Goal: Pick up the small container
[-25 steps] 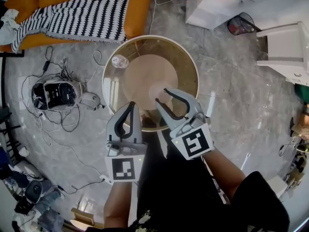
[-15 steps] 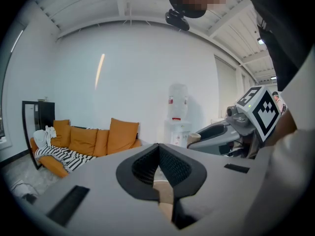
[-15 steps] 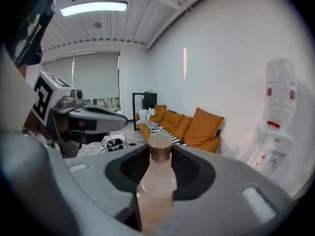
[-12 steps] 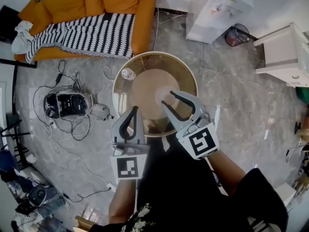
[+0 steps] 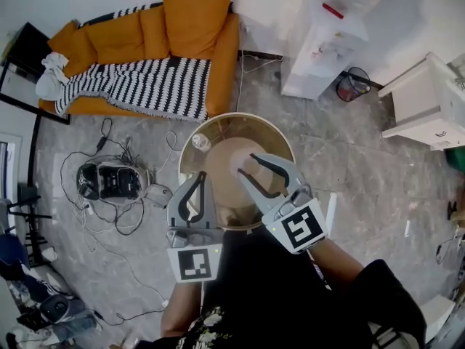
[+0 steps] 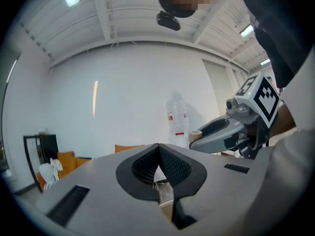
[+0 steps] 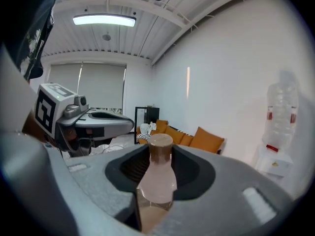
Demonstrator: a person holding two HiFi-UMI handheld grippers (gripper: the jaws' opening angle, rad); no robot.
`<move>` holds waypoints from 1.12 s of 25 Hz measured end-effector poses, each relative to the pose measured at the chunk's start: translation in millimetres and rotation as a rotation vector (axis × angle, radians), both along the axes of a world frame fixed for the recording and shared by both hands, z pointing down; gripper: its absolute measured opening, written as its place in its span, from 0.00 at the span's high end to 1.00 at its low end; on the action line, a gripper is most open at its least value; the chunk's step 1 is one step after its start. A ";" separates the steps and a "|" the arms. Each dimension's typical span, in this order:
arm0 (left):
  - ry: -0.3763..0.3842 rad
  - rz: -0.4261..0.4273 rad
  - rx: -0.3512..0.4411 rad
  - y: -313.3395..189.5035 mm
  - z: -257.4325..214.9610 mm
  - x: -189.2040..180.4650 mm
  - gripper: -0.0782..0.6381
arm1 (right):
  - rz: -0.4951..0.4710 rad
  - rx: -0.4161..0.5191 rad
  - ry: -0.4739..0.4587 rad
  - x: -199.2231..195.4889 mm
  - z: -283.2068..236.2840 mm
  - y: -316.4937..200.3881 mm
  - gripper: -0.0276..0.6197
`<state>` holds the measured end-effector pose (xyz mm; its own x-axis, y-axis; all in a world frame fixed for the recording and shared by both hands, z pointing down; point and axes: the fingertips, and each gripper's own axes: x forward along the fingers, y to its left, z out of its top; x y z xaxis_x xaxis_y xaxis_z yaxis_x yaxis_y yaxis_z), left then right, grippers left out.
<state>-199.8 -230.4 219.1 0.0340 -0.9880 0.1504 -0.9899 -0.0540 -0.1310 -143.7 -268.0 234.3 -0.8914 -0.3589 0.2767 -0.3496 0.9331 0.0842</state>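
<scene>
Above the round table (image 5: pixel 211 126): I hold both grippers side by side, the left over the 7 o'clock edge, the right reaching in from 5 o'clock toward the centre.
Right gripper (image 5: pixel 245 164): the jaws stand partly apart and clamp the small container (image 7: pixel 157 178) by its lower body; its neck and cap rise clear between the tips.
Left gripper (image 6: pixel 158 147): the fingers are closed tip to tip, with nothing between them, and I see them touching nothing.
Small container: it is off the table, in the right gripper's grip. It has a little flask shape, with rounded shoulders tapering to a short neck, a pale pink frosted wall and a matte brown round cap.
Pads (image 7: pixel 192 171): dark rubber, finely ribbed, scooped into a curved hollow on each jaw.
Gripper shells: smooth grey plastic, each carrying a marker cube (image 5: pixel 294 227) of black-and-white squares at the back.
Tabletop: round clear glass with a thin pale rim; a tan round base shows through.
Small clear vessel (image 5: pixel 201 142): it stands on the glass at 10 o'clock, well apart from both grippers.
Floor (image 5: pixel 349 180): grey, glossy, marbled stone.
Sofa (image 5: pixel 192 20): orange fabric, at 11 o'clock from the table, with a black-and-white striped throw (image 5: pixel 138 86) over the seat.
</scene>
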 end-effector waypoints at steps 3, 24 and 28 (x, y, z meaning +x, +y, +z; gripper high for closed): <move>-0.026 0.029 0.019 5.6 -21.0 6.7 0.88 | 0.001 0.031 -0.037 1.5 -25.9 0.4 0.75; 0.079 0.006 0.166 4.4 -91.2 -5.6 0.88 | 0.002 0.103 -0.163 6.0 -106.9 2.8 0.75; 0.069 -0.001 0.163 6.2 -94.1 -9.3 0.88 | -0.009 0.121 -0.167 3.6 -110.7 5.7 0.75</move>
